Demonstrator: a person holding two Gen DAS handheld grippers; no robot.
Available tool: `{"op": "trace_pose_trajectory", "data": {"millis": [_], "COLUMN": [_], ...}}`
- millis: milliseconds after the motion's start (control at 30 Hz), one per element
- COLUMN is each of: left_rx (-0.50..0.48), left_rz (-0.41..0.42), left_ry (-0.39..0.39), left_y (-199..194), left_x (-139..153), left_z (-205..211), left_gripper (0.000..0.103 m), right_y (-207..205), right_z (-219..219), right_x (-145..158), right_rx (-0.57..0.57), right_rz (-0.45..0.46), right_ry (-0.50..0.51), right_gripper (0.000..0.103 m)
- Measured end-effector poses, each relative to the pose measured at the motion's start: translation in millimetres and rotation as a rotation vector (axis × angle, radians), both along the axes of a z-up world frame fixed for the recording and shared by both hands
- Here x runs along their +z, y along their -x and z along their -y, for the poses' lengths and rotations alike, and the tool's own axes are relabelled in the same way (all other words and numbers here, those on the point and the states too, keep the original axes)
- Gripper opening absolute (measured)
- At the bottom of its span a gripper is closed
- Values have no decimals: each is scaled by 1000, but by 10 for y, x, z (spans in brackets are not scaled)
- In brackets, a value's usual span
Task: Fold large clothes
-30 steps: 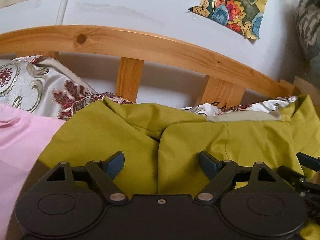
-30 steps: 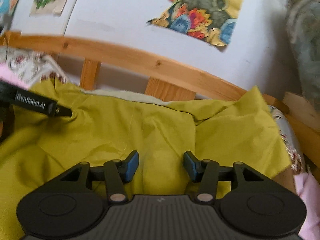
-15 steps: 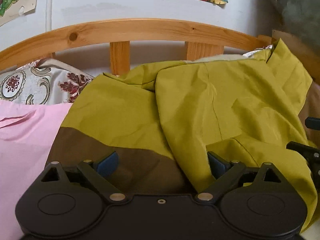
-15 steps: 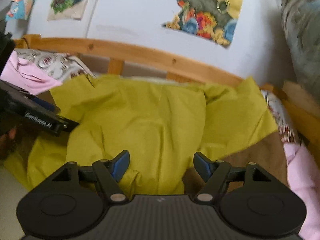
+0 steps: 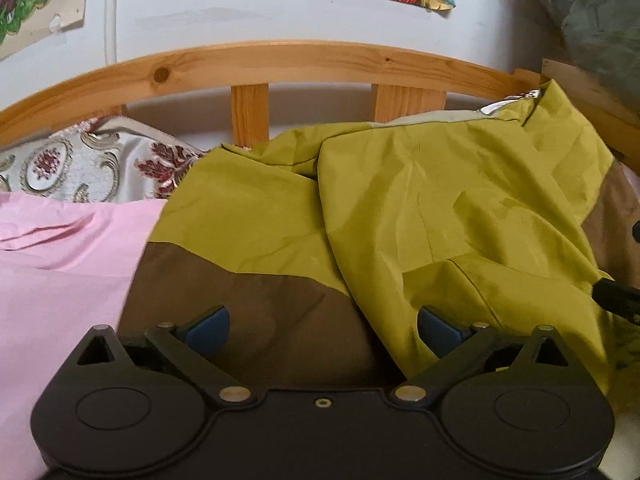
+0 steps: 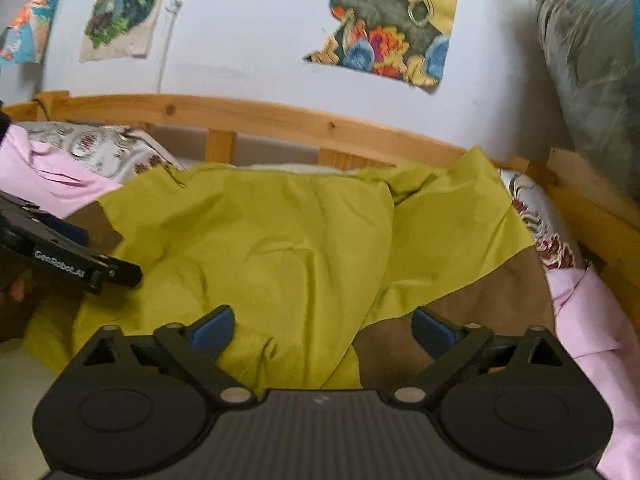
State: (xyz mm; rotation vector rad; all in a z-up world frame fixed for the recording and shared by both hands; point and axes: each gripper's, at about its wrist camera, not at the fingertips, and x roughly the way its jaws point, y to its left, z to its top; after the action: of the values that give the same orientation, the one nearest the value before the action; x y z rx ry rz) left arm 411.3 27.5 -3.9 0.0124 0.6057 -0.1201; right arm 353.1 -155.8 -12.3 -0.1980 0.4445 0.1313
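A large yellow-green garment (image 5: 420,208) with a brown part (image 5: 240,308) lies crumpled on the bed, reaching up to the headboard. My left gripper (image 5: 324,320) hovers over its near edge. Its jaws are opening wide, with cloth lying below them and nothing pressed by the blue pads. In the right wrist view the same garment (image 6: 280,240) fills the middle, and its brown part (image 6: 480,304) sits at the right. My right gripper (image 6: 324,324) is also opening wide above the cloth and grips nothing. The left gripper (image 6: 72,256) shows at the left edge.
A pink sheet (image 5: 60,280) covers the bed at the left. A patterned pillow (image 5: 92,160) leans against the wooden headboard (image 5: 300,60). Pictures hang on the white wall behind. A grey-green fabric (image 5: 592,8) hangs at the upper right, by the wooden side rail (image 6: 592,208).
Both grippers have drawn back from the headboard, and their jaws have spread wider. More of the garment now shows, including its brown part.
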Motion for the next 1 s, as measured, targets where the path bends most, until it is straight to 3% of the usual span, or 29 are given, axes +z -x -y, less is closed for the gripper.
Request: {"op": "trace_pose_trajectory", "data": {"millis": [233, 500, 767, 1000], "left_rx": [-26, -127, -273, -427], "left_rz": [21, 9, -113, -160], "left_ry": [-17, -63, -94, -170], "left_y": [587, 1666, 2779, 3310], "left_x": [290, 470, 222, -45], "left_z": [-75, -42, 102, 298], "left_gripper": [102, 102, 102, 102], "right_y": [538, 1432, 2518, 3200], "right_z": [33, 149, 206, 141], "right_x": [309, 601, 489, 280], "right_rx": [74, 123, 215, 280], "right_rz": [19, -18, -179, -267], "right_ry": [14, 31, 162, 275], "right_gripper": [103, 103, 103, 103]}}
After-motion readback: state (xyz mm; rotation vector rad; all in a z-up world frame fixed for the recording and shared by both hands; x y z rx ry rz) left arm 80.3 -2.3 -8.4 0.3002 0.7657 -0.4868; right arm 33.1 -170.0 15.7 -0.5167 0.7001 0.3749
